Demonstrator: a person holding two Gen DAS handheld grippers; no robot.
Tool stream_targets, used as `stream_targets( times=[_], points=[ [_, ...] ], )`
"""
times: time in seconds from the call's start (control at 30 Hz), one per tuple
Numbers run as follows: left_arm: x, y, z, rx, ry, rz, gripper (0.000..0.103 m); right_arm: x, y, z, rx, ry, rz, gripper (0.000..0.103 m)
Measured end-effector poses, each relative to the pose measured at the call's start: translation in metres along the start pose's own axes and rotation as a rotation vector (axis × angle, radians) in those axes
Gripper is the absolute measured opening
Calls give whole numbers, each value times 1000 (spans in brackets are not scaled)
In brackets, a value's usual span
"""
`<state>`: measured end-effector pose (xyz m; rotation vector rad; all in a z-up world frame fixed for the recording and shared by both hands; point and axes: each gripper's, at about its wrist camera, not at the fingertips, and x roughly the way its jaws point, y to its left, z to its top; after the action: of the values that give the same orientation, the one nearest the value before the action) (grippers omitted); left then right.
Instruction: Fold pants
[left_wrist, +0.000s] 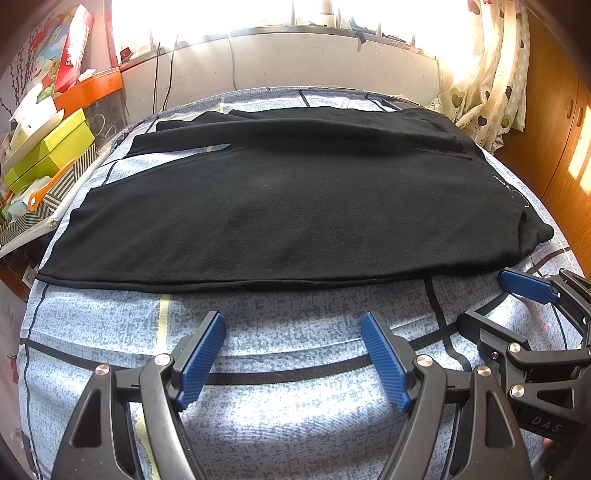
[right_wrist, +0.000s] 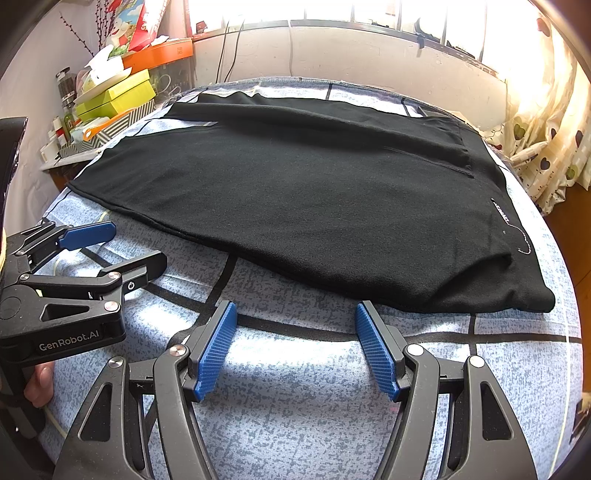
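Observation:
Black pants (left_wrist: 288, 206) lie flat across a blue patterned bed (left_wrist: 295, 369), waist at the right, legs running left; they also show in the right wrist view (right_wrist: 303, 199). My left gripper (left_wrist: 293, 325) is open and empty, just short of the near hem. My right gripper (right_wrist: 295, 314) is open and empty, near the pants' near edge by the waist end. The right gripper also shows at the right of the left wrist view (left_wrist: 495, 299), and the left gripper at the left of the right wrist view (right_wrist: 136, 245).
A cluttered side table with yellow-green boxes (left_wrist: 48, 155) and an orange box (left_wrist: 92, 86) stands left of the bed. A white wall (left_wrist: 295, 62) under a bright window runs behind. A curtain (left_wrist: 487, 92) and wooden cabinet (left_wrist: 554, 140) stand at the right.

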<state>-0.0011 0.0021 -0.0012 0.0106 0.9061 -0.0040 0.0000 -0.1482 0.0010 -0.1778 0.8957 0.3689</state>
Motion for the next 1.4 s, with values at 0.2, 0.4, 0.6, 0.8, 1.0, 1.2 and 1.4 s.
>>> stream_targets(
  times=[0.2, 0.4, 0.6, 0.8, 1.0, 1.2, 1.4],
  points=[
    [0, 0, 0, 0, 0, 0, 79, 0, 0, 0, 0, 0, 0, 67],
    [0, -1, 0, 0, 0, 1, 79, 0, 0, 0, -1, 0, -1, 67],
    [0, -1, 0, 0, 0, 1, 79, 0, 1, 0, -1, 0, -1, 67],
    [0, -1, 0, 1, 0, 1, 79, 0, 1, -1, -1, 0, -2, 67],
    [0, -1, 0, 0, 0, 1, 79, 0, 1, 0, -1, 0, -2, 67],
    [0, -1, 0, 1, 0, 1, 79, 0, 1, 0, -1, 0, -2, 67],
    [0, -1, 0, 1, 0, 1, 79, 0, 2, -1, -2, 0, -3, 67]
  ],
)
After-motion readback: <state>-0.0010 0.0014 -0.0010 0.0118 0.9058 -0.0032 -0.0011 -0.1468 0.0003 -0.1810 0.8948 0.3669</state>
